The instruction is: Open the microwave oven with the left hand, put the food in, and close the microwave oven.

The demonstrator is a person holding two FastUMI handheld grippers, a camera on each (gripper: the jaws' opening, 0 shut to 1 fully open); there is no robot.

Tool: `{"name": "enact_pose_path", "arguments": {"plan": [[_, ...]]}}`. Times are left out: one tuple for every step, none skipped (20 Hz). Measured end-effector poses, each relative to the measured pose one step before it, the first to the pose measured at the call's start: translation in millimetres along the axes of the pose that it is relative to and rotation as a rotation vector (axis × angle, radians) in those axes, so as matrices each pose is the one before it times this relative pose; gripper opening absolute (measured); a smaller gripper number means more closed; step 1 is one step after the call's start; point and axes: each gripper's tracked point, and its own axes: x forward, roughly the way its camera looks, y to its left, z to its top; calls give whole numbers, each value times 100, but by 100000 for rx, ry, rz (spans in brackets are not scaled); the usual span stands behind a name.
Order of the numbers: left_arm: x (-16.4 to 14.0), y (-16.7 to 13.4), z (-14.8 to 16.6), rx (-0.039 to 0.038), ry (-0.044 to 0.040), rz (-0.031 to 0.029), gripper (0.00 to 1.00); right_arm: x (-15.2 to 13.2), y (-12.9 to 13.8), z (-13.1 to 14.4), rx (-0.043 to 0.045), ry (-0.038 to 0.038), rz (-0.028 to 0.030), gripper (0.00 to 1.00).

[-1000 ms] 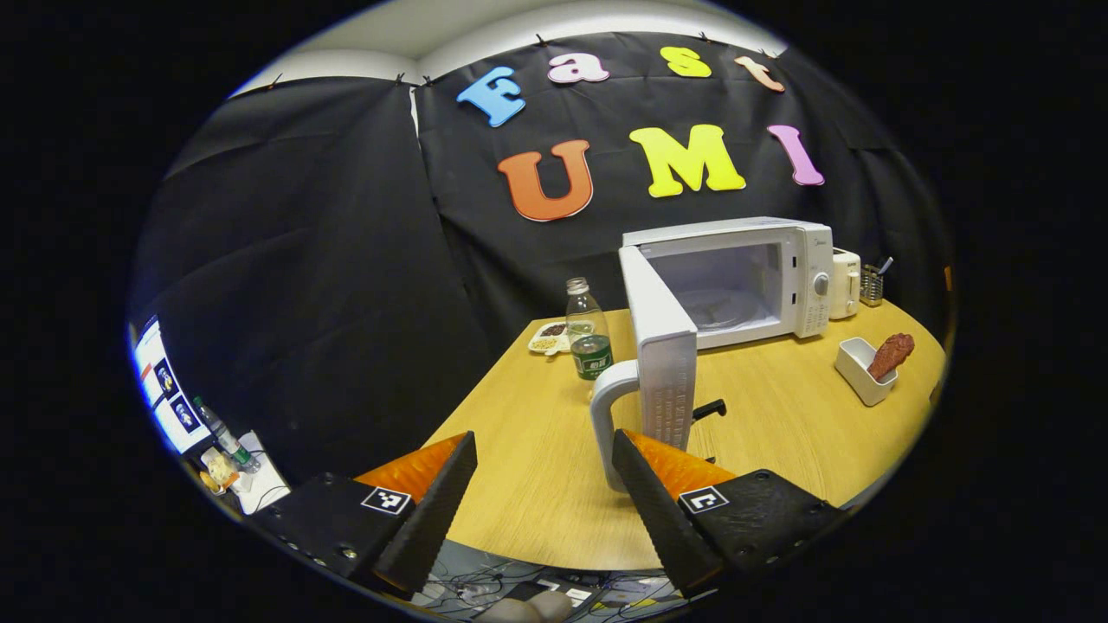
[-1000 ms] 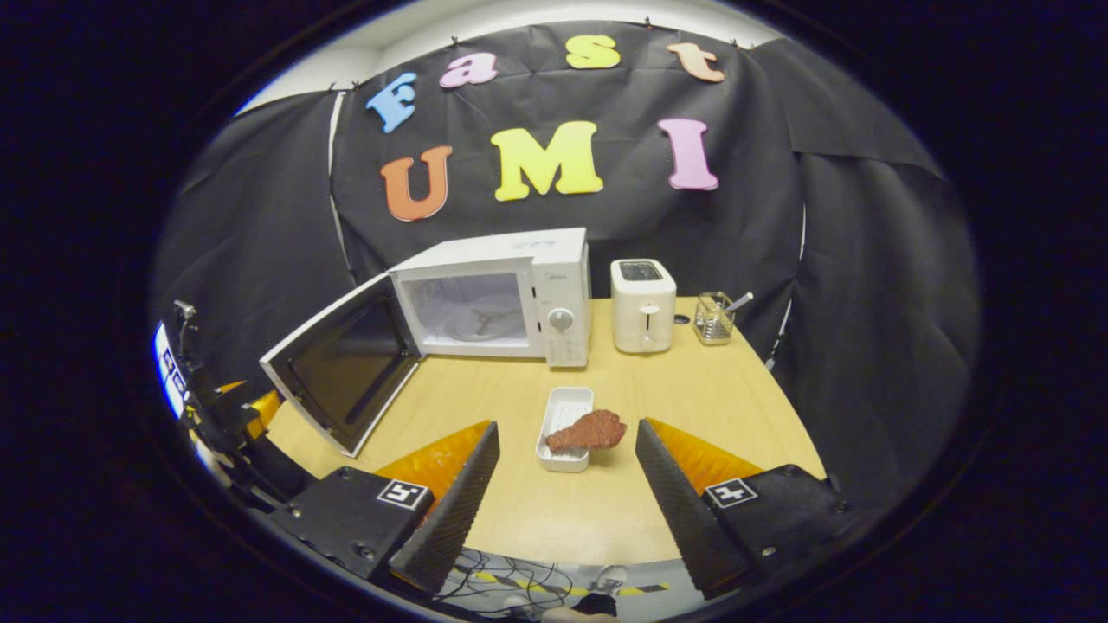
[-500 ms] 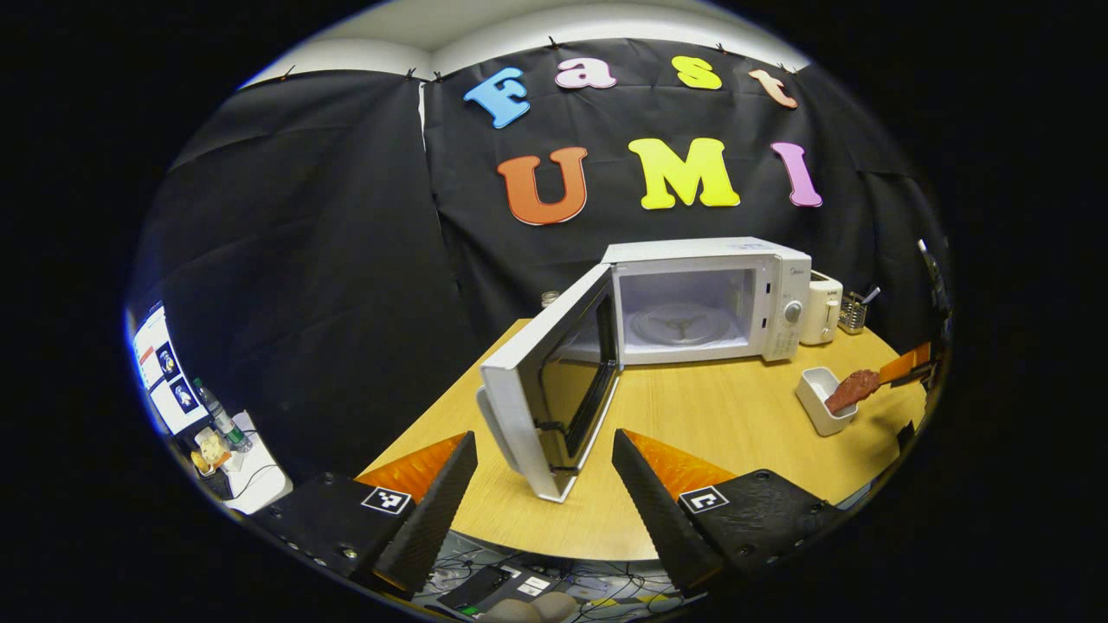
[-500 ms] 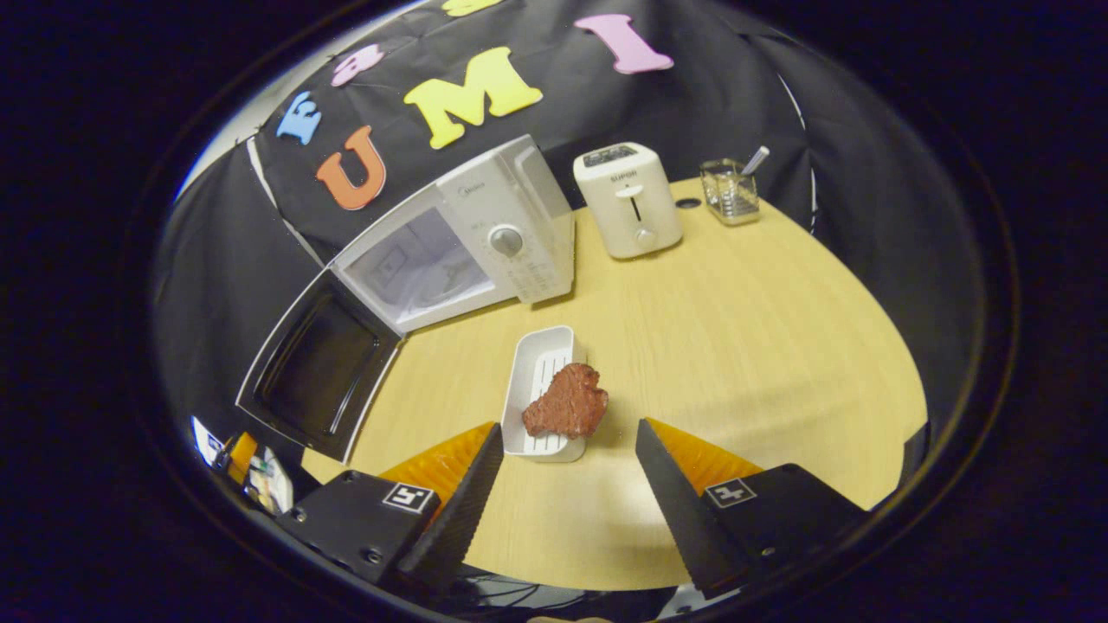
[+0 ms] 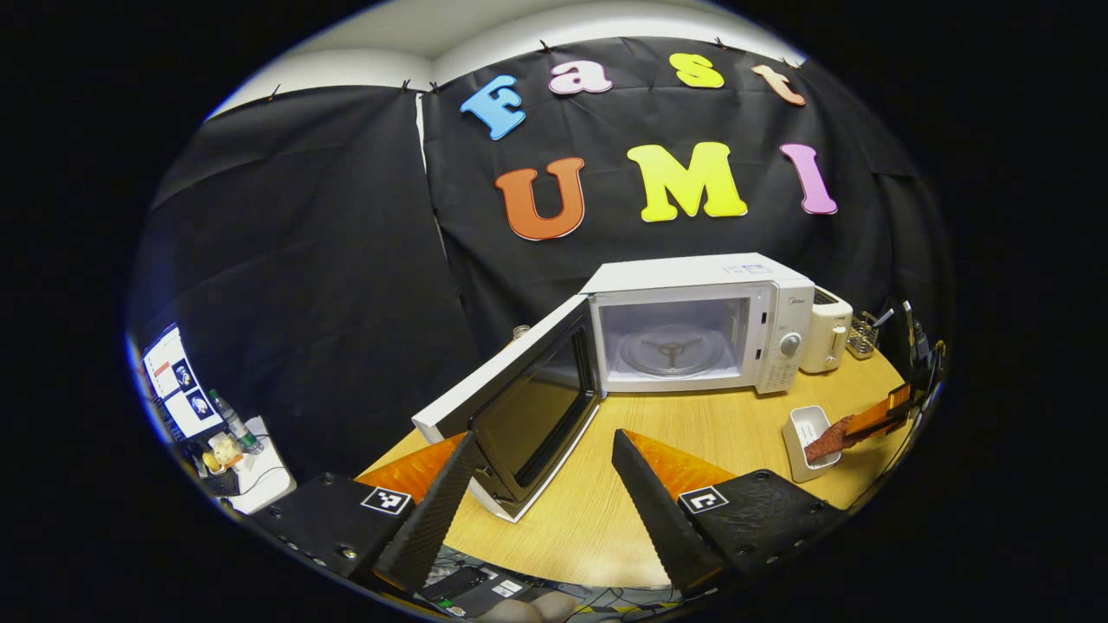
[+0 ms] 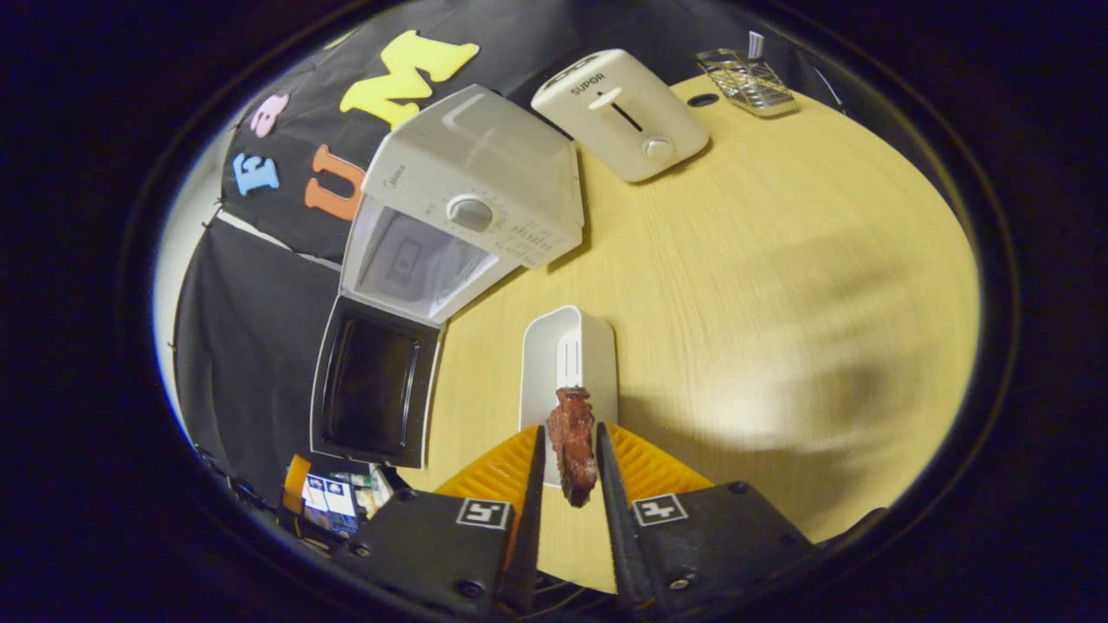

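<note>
Now your right gripper (image 6: 567,463) pinches the food (image 6: 572,443) above the white tray (image 6: 567,355); it looks light and stiff, so hold mid-body. Your left gripper (image 5: 541,480) gapes empty near the microwave (image 5: 701,322) door (image 5: 511,407).

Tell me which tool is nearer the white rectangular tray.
Right. The right tool sits directly over the white rectangular tray, shut on the reddish-brown meat piece. The left tool is open, across the table by the microwave door.
</note>
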Motion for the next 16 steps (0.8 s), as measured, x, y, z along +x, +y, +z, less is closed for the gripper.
{"name": "enact_pose_path", "arguments": {"plan": [[-54,-242,187,388,400,1756,97,-31,-112,12,870,1436,655,10],[-144,-286,170,11,608,996,96,-44,109,146,352,1694,598,7],[-62,-228,177,-89,635,1331,96,-38,114,-109,-868,1374,650,18],[-25,-351,-9,-191,516,521,96,-179,206,-18,-2413,1409,456,17],[-37,-348,52,51,393,1038,96,-381,359,269,-2766,734,244,16],[-6,-80,-29,13,378,320,96,-432,591,378,-2657,-33,504,16],[-137,-262,158,-277,-33,13,96,-502,783,634,-2772,-668,697,16],[65,-245,74,-74,-64,-366,96,-793,925,749,-3018,-1218,672,16],[205,-202,290,7,-730,-445,96,-486,1104,834,-3162,-1864,757,16],[163,-98,233,-273,-282,-832,96,-472,1273,916,-2578,-2306,704,16],[171,-88,243,177,-605,-1179,96,-360,1326,911,-1991,-2202,901,16],[345,14,178,252,-361,-583,96,-81,1532,712,-1180,-2345,1357,16],[251,-2,231,-150,-480,-1284,96,91,1670,598,-325,-2468,1501,16],[198,123,279,-88,-573,-1445,96,605,1548,598,91,-2704,1566,16],[63,127,90,-4,-252,-1742,96,992,1292,197,393,-2666,888,16],[47,98,-113,-75,-155,-2354,96,1271,1022,281,427,-2918,-305,16]]}}
